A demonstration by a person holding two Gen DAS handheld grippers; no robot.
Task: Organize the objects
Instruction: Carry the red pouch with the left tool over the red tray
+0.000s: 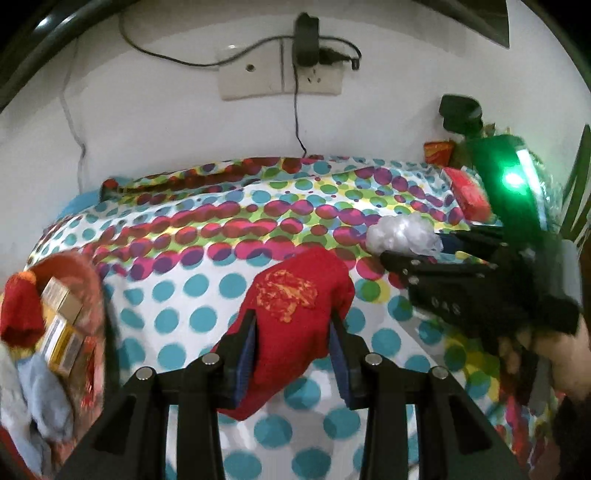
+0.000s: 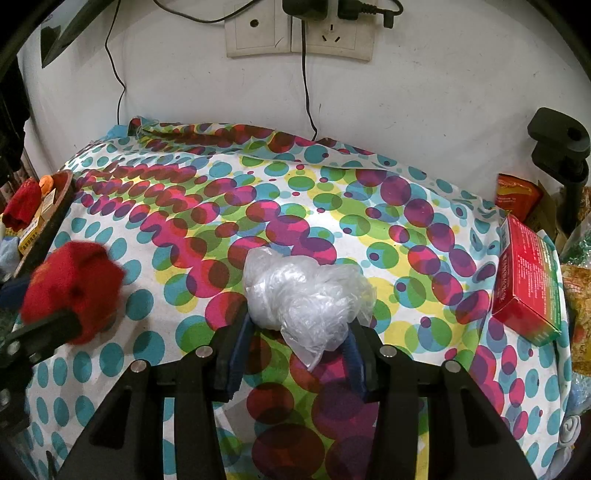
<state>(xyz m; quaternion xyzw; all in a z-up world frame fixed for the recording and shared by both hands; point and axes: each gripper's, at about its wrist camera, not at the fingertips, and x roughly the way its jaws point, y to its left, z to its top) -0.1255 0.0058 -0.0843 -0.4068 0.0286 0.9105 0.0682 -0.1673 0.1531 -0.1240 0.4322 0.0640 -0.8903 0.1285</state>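
Note:
My left gripper (image 1: 291, 332) is shut on a red rolled cloth with an orange emblem (image 1: 291, 314), held above the dotted tablecloth (image 1: 184, 295). Seen from the right wrist, that same red cloth (image 2: 74, 288) appears blurred at the left edge. A crumpled clear plastic bag (image 2: 303, 295) sits between the blue pads of my right gripper (image 2: 295, 332), which is shut on it. From the left wrist, the plastic bag (image 1: 402, 234) shows at the tip of the right gripper (image 1: 413, 254). A round basket (image 1: 88, 280) at the left holds small boxes and cloths.
A red box (image 2: 528, 288) lies on the right edge of the table, with snack packets (image 2: 517, 195) and a black clamp stand (image 2: 561, 147) behind it. Wall sockets with plugged cables (image 2: 303, 33) hang behind. The basket (image 2: 55, 206) stands at the far left.

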